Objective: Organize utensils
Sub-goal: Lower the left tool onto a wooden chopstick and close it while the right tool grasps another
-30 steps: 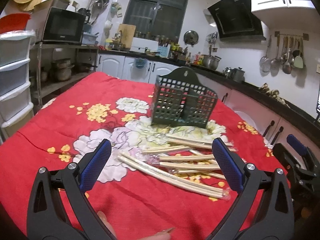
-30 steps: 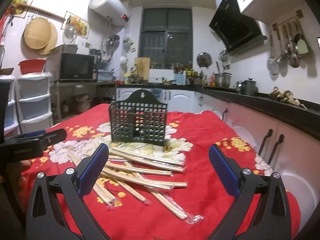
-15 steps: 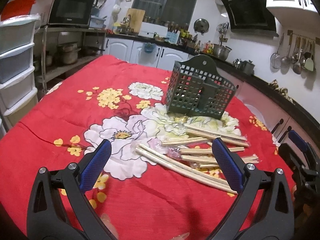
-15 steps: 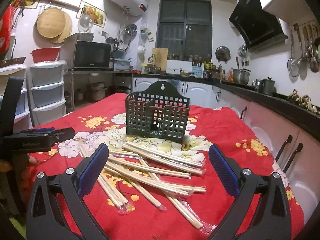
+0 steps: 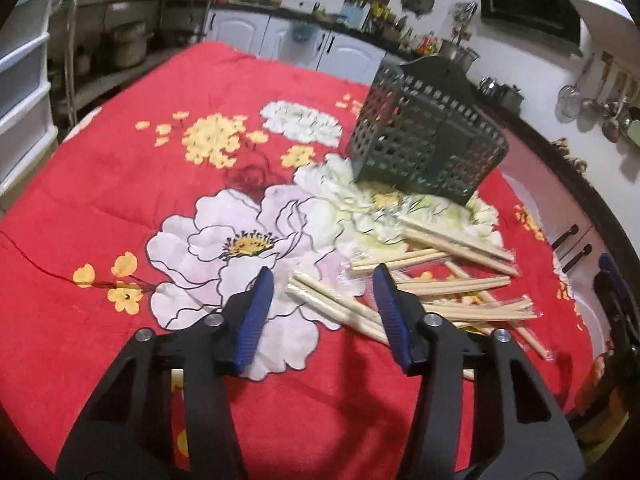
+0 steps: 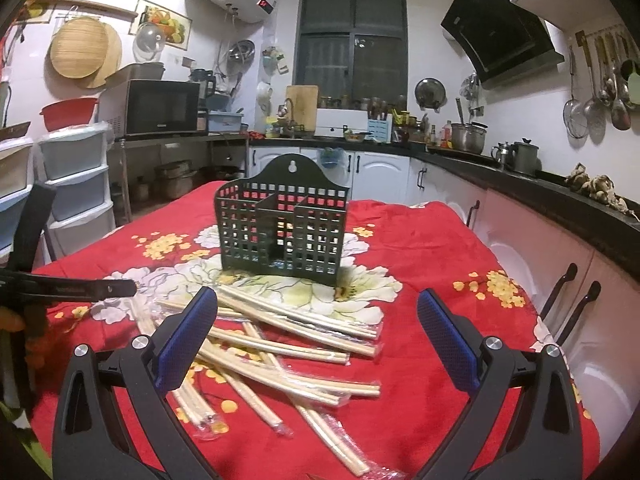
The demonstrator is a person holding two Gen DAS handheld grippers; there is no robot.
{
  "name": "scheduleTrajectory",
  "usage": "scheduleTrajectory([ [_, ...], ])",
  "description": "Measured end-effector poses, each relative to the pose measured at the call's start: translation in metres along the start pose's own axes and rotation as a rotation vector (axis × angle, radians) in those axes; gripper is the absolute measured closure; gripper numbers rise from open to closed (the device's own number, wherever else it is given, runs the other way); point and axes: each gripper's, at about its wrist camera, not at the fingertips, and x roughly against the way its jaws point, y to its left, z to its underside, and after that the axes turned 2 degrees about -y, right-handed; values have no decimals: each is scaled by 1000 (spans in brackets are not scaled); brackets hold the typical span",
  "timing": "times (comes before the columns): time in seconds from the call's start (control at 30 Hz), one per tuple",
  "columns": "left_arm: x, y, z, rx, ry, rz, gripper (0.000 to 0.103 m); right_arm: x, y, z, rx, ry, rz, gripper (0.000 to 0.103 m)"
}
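Note:
Several pairs of wooden chopsticks in clear wrappers (image 5: 440, 280) lie scattered on the red floral tablecloth (image 5: 160, 160), in front of a dark green slotted utensil holder (image 5: 428, 148). My left gripper (image 5: 322, 284) is open but narrowed, low over the table, with the near end of one chopstick pair (image 5: 332, 300) between its fingers. My right gripper (image 6: 316, 312) is wide open above the chopstick pile (image 6: 280, 344), facing the holder (image 6: 284, 228). The holder looks empty.
The left gripper's finger (image 6: 72, 290) shows at the left edge of the right wrist view. White drawers (image 6: 76, 184) and a microwave (image 6: 156, 108) stand left of the table. Kitchen counters (image 6: 560, 208) run along the right.
My left gripper has dipped down and forward toward the nearest chopstick pair, and its fingers have closed partway. My right gripper has stayed wide open and shifted only slightly.

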Motion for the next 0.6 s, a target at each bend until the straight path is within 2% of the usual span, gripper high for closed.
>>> scheduleTrajectory([
  [0.17,-12,5,-4,15,50,-1,73,-4,-8,0,-13,12,16,6],
  [0.6,-34,-3,-23,-26,111,-2,77,-21,-24,0,-38,63,30,6],
])
